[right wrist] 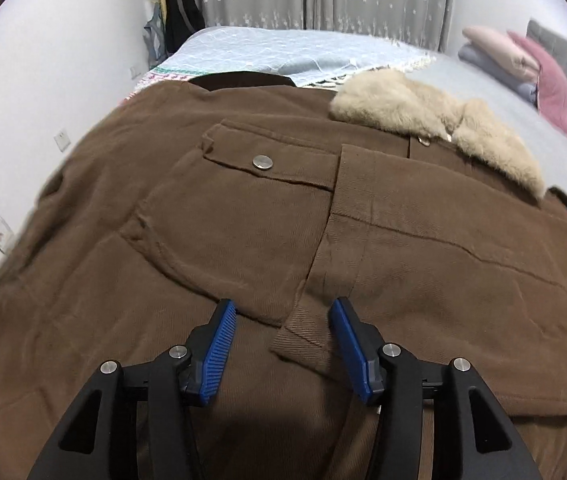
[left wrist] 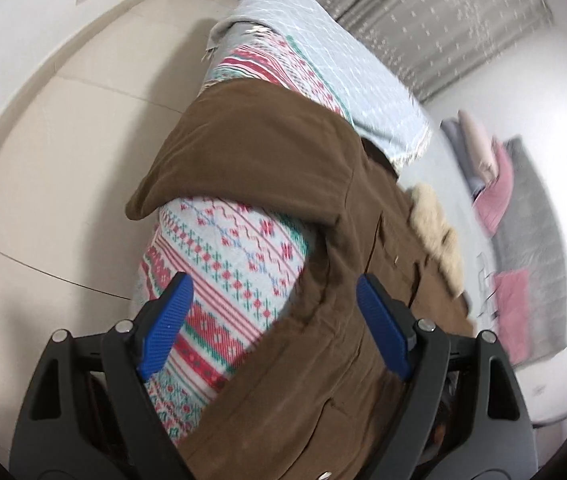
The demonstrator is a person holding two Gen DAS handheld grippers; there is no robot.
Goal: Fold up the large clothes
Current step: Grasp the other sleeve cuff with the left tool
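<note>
Two hand-held grippers hang over a brown coat [right wrist: 267,240] spread on the bed [right wrist: 463,76]: the right hand-held gripper [right wrist: 283,344] half open, a ribbed cuff [right wrist: 303,340] lying loose between its pads, unpinched; the left hand-held gripper [left wrist: 273,320] wide open and empty, at the coat's edge. The coat's long axis runs away from the right one toward the fur collar [right wrist: 435,124], so right is nearer the sleeve and left nearer the sleeve [left wrist: 243,148] drooping over the bedside quilt [left wrist: 223,264]. Coat is heavy brushed twill with a snap pocket flap [right wrist: 263,162]; collar fluffy beige; quilt a knit-style pattern.
</note>
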